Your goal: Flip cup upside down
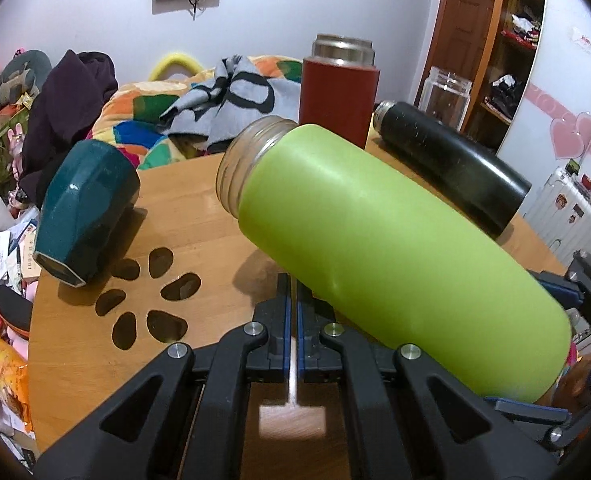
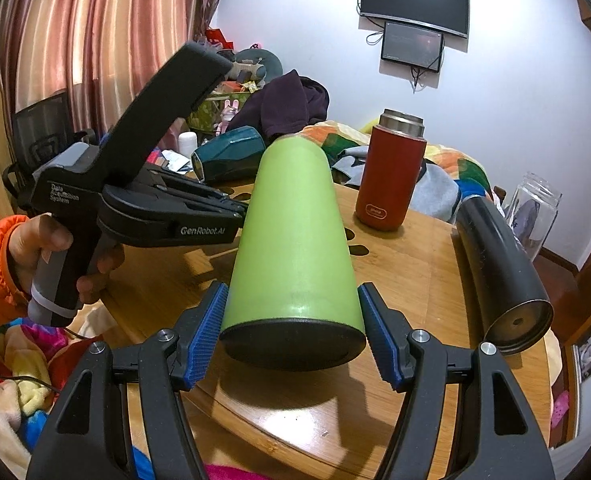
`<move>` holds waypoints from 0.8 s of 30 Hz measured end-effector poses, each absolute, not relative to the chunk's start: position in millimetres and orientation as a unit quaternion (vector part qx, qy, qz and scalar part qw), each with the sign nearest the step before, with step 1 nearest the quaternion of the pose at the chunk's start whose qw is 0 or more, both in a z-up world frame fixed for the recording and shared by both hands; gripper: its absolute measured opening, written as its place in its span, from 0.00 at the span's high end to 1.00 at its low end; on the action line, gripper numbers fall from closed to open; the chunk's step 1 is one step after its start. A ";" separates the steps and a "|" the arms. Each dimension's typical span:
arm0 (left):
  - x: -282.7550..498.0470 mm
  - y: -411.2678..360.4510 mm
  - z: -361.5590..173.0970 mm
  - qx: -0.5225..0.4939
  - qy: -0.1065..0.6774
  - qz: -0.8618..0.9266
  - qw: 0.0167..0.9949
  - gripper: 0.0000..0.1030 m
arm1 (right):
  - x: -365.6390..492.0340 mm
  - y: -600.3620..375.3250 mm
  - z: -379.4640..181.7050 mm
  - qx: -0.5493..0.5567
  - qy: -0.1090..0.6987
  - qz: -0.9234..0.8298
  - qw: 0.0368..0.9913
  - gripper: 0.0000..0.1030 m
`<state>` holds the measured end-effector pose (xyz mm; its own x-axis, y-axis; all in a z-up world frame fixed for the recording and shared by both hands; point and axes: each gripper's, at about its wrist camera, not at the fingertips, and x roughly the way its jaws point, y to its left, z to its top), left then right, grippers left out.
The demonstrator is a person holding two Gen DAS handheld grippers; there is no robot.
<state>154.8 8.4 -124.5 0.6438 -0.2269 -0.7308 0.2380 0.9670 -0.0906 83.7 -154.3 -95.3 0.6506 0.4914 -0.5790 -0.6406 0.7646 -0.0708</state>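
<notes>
Smooth, rigid and likely slippery, the green cup [image 2: 295, 236] hangs tilted above the table [image 2: 415, 280] near its front edge, the right gripper [image 2: 293, 332] clamping its base end, the best hold, while the left gripper [image 1: 293, 300] is clenched empty.

Table [image 2: 411, 264]: round, wood, w/ petal-shaped cutouts [image 1: 147, 296] in top.
Teal cup [image 1: 83, 212]: on its side, far left edge.
Red flask [image 2: 391, 172]: upright, open top.
Black flask [image 2: 499, 264]: lying down, right side.
Glass jar [image 2: 537, 216]: upright, far right edge.
</notes>
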 end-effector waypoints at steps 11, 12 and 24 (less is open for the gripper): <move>150.5 0.7 -129.6 0.029 0.410 -0.118 0.904 0.99 | 86.4 -155.5 -95.0 -0.126 0.282 0.318 0.897 0.39; 149.1 -0.2 -129.3 0.033 0.409 -0.114 0.905 0.99 | 86.8 -155.7 -95.0 -0.126 0.282 0.317 0.897 0.39; 128.7 15.2 -118.2 0.047 0.393 -0.094 0.913 0.86 | 90.0 -159.2 -95.8 -0.117 0.286 0.318 0.896 0.39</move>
